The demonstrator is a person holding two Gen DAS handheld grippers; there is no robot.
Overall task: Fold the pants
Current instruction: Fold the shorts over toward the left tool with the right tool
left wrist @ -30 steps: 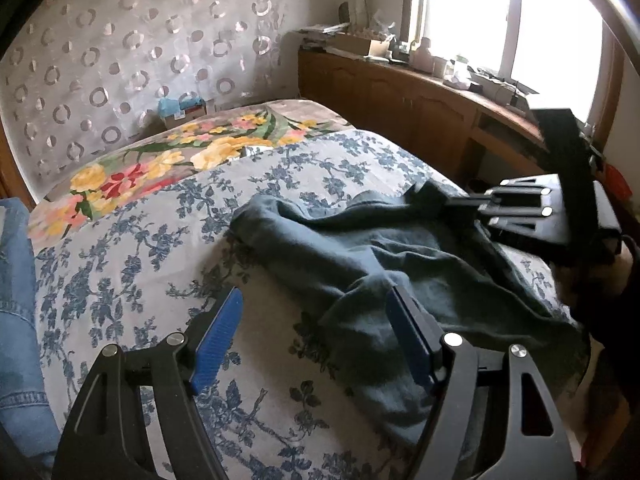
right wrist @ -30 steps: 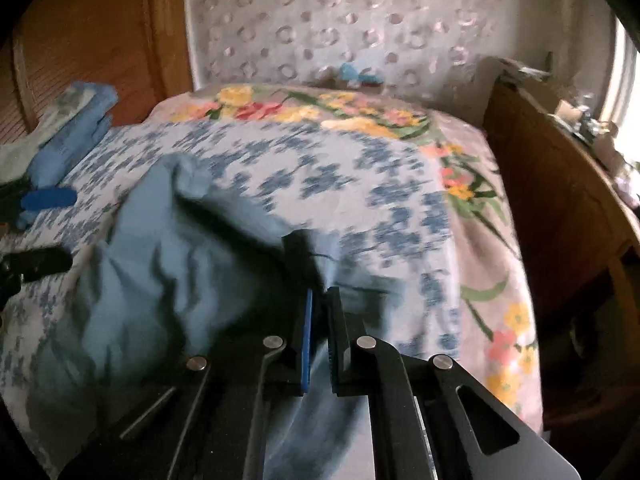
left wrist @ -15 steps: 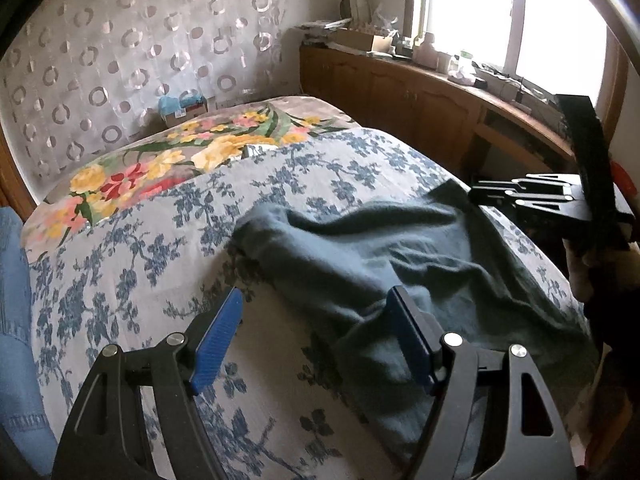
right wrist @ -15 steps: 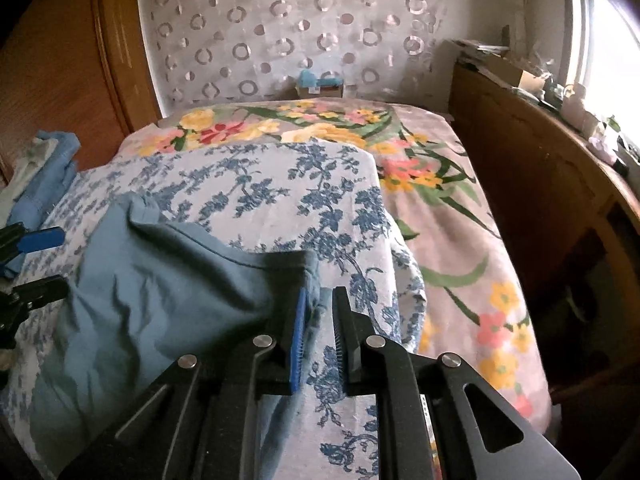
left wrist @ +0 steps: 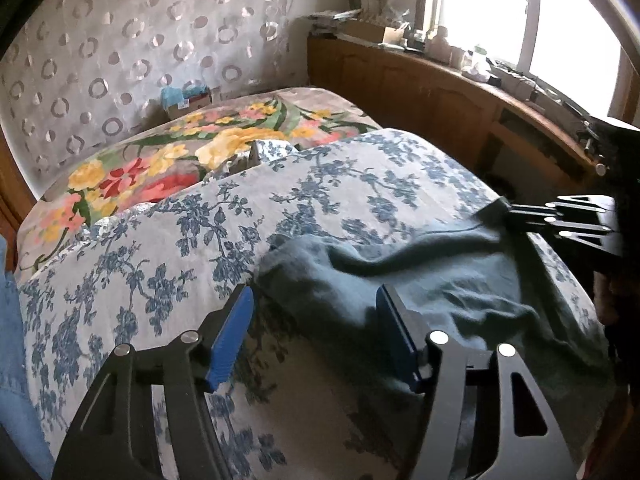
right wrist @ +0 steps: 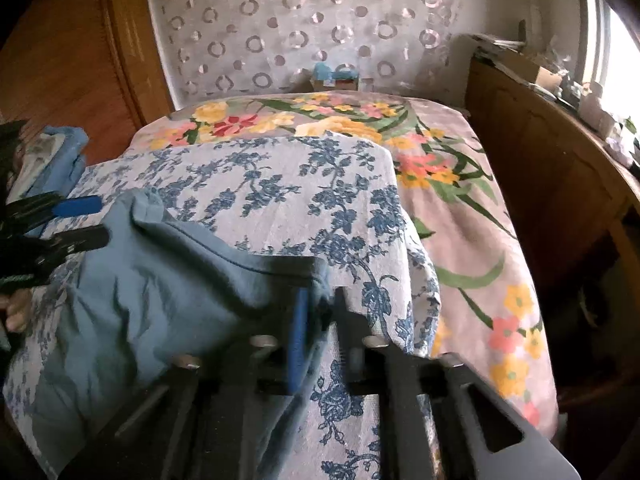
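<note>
The bed (left wrist: pixel 168 240) filled most of both views, covered by a blue-flowered sheet (right wrist: pixel 280 184) laid over a bright floral spread (right wrist: pixel 472 216) that showed at the far end and along the right side. A headboard (left wrist: pixel 120 60) patterned with rings stood behind it. A wooden cabinet (left wrist: pixel 420 92) ran along the window side, close beside the bed, its top crowded with small items too blurred to identify. Folded blue clothing (right wrist: pixel 52 156) lay at the left edge of the bed in the right wrist view, and a small box (left wrist: pixel 186 98) sat at the head of the bed against the headboard.

The pants (left wrist: pixel 420 292), grey-blue and rumpled, lay on the sheet at the near end of the bed, spread between the two tools.

The left hand-held gripper (left wrist: pixel 316 336) stood wide apart, its left finger over the bare sheet and its right finger over the cloth, at the pants' near left edge; it gripped nothing. The right hand-held gripper (right wrist: pixel 320 320) was closed narrowly on a corner of the pants (right wrist: pixel 168 288), with cloth pinched between its fingers at the sheet's right edge. Nothing lay between either tool and the garment.
</note>
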